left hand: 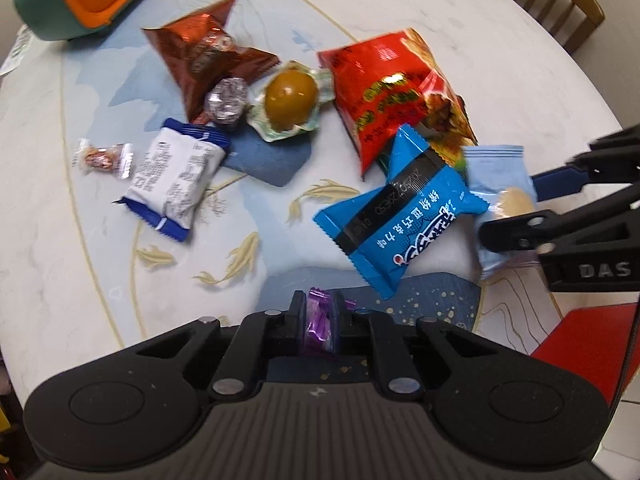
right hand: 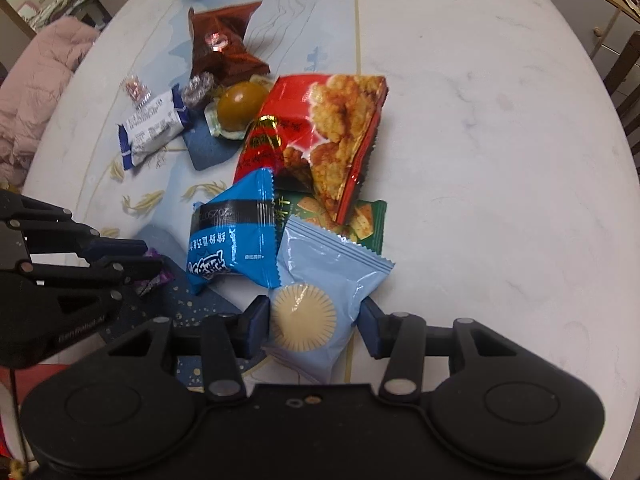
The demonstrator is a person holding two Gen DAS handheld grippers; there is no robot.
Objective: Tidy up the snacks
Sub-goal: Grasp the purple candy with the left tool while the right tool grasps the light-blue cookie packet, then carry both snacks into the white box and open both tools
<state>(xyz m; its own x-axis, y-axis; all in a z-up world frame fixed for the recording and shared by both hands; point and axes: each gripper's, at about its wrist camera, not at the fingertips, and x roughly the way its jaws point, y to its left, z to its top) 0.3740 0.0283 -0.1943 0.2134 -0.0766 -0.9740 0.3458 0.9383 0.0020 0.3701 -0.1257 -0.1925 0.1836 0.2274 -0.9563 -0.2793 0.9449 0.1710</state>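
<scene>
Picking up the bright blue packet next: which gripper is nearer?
Right. The right gripper straddles the pale blue packet touching the bright blue packet; the left gripper sits slightly farther, clamping purple candy.

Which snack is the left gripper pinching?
The small purple candy. It is squeezed in the left gripper, while the other snacks lie on the table.

The right claw (left hand: 520, 236) carries the raised letters "DAS" on its black body. A black band across the bright blue snack packet (left hand: 400, 216) shows printed digits, upside down, only partly legible; its white Chinese characters are also inverted.
</scene>
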